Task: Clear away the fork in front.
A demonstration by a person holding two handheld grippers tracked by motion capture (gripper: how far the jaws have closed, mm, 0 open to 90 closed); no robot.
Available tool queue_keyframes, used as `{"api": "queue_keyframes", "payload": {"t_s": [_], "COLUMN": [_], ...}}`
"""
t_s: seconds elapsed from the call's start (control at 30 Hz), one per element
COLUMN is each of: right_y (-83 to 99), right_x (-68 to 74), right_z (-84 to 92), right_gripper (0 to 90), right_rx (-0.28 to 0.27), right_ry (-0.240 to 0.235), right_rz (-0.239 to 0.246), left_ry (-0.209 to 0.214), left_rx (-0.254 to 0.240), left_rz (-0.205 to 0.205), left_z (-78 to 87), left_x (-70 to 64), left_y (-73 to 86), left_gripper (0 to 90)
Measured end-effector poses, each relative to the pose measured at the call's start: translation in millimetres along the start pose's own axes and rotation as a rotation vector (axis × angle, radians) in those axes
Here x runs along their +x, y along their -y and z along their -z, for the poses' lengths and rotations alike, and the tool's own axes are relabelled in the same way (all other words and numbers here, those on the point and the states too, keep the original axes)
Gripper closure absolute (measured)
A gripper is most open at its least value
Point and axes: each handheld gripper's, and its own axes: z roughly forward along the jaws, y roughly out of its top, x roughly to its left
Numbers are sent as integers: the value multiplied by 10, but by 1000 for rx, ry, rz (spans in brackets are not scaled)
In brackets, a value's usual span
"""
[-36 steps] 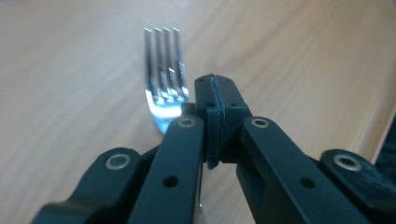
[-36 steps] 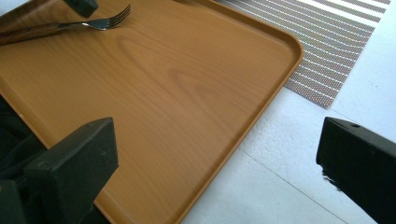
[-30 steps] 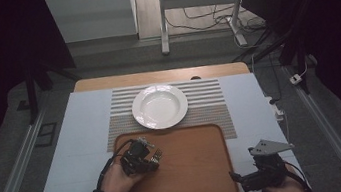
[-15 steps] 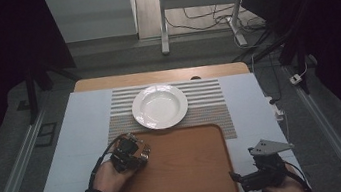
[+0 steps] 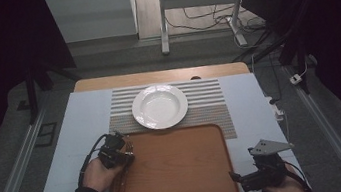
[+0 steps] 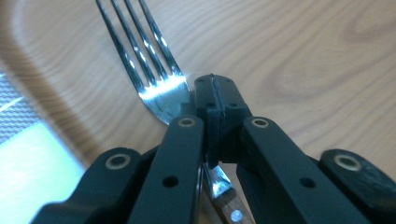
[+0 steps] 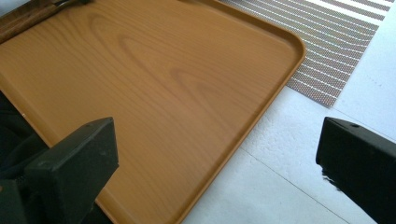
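**Fork held at the tray's left edge**

The left gripper view shows what the high view cannot: the left hand-held gripper (image 6: pixel 214 93) has its jaws pressed together on the neck of a fork (image 6: pixel 154 70), tines pointing to 12 o'clock over the wood-grain tray (image 6: pixel 303 51), a wooden handle passing beneath the jaws. In the high view the left hand-held gripper (image 5: pixel 125 153) sits at the tray's (image 5: pixel 179 170) 9 o'clock edge, the handle running toward 6 o'clock along that rim.

The right gripper view shows the right hand-held gripper (image 7: pixel 219 158) released, jaws wide apart above the tray's corner, with bare worktop (image 7: pixel 289 186) and the striped mat (image 7: pixel 336 42) just beyond the rim. In the high view it sits at the tray's 5 o'clock corner.

The tray's middle lies open. The white plate (image 5: pixel 160 106) rests on the mat at 12 o'clock, just beyond the tray.

Against the earlier frames, the left hand has moved from inside the tray toward 9 o'clock; the right has kept its place.
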Motion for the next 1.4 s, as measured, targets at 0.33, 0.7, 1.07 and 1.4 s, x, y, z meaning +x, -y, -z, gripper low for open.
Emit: {"api": "queue_keyframes", "payload": {"t_s": [0.33, 0.7, 1.07, 1.4], "right_y": [2, 2, 1, 0], "right_x": [-3, 0, -1, -1], "right_z": [1, 6, 5, 4], "right_gripper": [0, 0, 0, 0], "right_rx": [-4, -7, -7, -7], "right_ry": [1, 3, 4, 4], "right_rz": [-5, -8, -5, -5], "left_ry": [2, 18, 56, 89], "left_rx": [-38, -154, -279, -333], "left_rz": [1, -39, -106, -113], "left_z": [65, 249, 522, 709], "left_x": [45, 67, -35, -106], "left_y": [23, 108, 226, 397], "left_gripper": [833, 615, 342, 230]}}
